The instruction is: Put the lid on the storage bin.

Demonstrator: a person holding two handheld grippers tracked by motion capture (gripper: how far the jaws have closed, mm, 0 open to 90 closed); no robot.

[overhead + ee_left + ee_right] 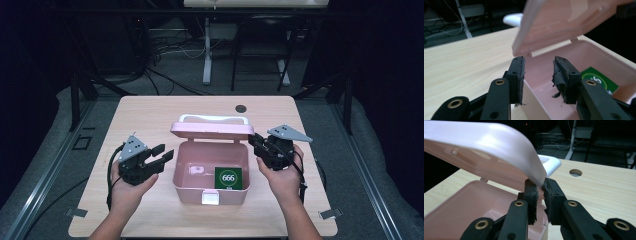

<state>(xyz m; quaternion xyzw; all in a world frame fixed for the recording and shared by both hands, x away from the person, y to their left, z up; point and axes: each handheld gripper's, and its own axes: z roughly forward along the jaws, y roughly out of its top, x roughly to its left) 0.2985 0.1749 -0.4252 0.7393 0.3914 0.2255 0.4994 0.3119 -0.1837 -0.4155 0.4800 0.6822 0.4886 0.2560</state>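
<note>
— Lid [212, 130] was your business at that point, wasn't it? How far had you got?

— You had the pink box [210, 192] at the centre of the high view, on the table [145, 112], with its lid raised but leaning forward over the tub, so I'd judge the opening or shutting was about half done. Your right gripper [540, 185] had its jaws pinching the lid's side edge. Your left gripper [537, 66] was at the left wall of the box with its jaws spread, one outside and one inside, gripping nothing.

— And what was left for you?

— By my reckoning, swinging the lid fully one way or the other; which way, I couldn't tell.

— Any writing?

— You had a green card [228, 178] lying inside the box, at the lower right of the tub, marked "666" in a white circle. Nothing else could be read.
</note>
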